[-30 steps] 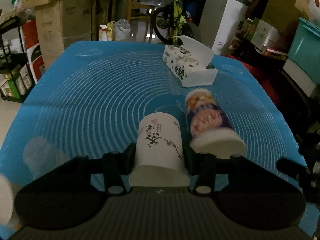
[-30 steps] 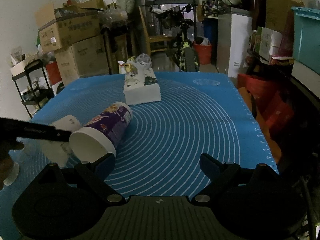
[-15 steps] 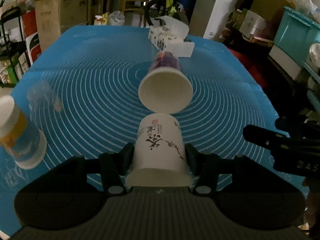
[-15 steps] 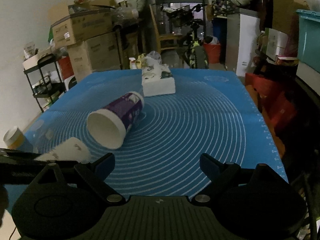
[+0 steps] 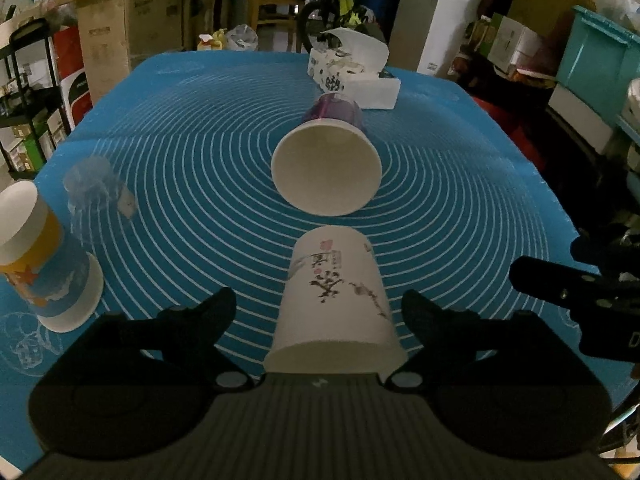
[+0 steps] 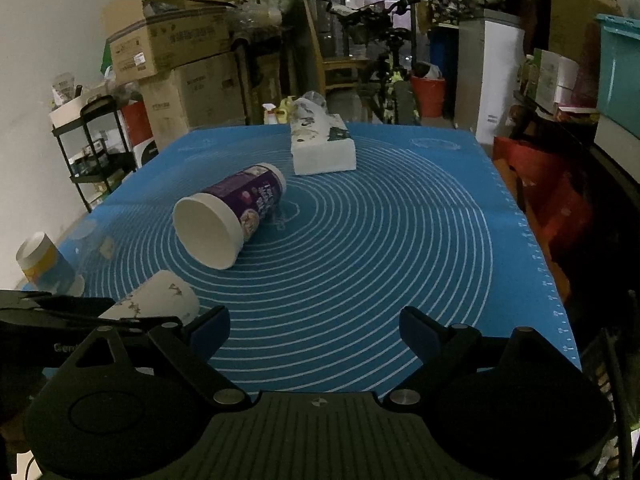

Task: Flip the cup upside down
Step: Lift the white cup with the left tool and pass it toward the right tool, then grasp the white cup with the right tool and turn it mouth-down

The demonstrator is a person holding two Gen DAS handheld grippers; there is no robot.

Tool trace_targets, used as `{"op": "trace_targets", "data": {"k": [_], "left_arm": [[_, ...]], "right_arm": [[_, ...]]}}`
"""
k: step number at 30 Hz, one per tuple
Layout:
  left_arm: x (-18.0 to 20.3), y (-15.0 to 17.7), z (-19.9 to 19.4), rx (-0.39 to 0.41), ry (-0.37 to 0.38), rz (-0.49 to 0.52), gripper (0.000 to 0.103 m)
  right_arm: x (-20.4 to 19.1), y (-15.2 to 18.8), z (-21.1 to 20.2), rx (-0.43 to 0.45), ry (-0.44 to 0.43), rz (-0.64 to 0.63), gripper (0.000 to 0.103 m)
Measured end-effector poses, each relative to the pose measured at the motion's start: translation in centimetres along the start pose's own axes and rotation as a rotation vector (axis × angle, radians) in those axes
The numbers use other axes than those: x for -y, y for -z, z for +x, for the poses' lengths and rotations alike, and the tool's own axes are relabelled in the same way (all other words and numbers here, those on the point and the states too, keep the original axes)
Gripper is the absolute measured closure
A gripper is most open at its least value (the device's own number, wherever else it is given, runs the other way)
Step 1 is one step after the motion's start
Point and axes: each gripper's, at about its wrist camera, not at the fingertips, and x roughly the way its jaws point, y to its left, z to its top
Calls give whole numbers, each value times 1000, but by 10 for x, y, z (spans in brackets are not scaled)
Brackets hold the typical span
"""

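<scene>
My left gripper [image 5: 318, 312] stands wide open, its black fingers [image 5: 208, 312] spread clear on either side of a white paper cup with ink-brush calligraphy [image 5: 334, 300], gripping nothing. That cup sits upside down on the blue silicone mat with white concentric rings [image 5: 180, 152], flat base up and wide rim down, right between my fingers yet touching neither. My right gripper [image 6: 314, 330] is likewise fully parted and empty, hovering over bare mat, and from its camera the same white cup [image 6: 156, 300] shows at lower left, partly hidden behind the left gripper's body.

Just beyond the upturned cup, a purple-printed paper cup with a white interior [image 5: 326, 166] lies on its side near the mat's centre, its open mouth facing my left camera. To the left, near the mat's edge, a yellow-and-blue paper cup [image 5: 38, 264] stands inverted, and beside it a clear plastic cup [image 5: 96, 188], hard to make out against the blue.

Farther back, a white tissue box with a dark floral pattern [image 5: 352, 76] rests near the far edge, a sheet sticking up. Behind the table: stacked cardboard boxes [image 6: 176, 60], a black wire rack [image 6: 96, 152] and a bicycle [image 6: 380, 52].
</scene>
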Motion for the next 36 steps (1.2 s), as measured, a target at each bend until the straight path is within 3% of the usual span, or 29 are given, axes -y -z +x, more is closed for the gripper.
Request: {"op": "trace_targets", "data": {"k": [12, 21, 30, 36], "left_arm": [[-5, -2, -24, 33, 12, 10, 8], [-35, 2, -59, 77, -48, 12, 0], [-64, 8, -67, 84, -52, 17, 0], [-77, 13, -65, 67, -38, -4, 0]], "right_arm": [[-6, -5, -2, -2, -10, -12, 11], [-29, -26, 5, -71, -116, -37, 11], [-58, -50, 45, -233, -225, 51, 13], [-69, -53, 81, -358, -254, 138, 19]]}}
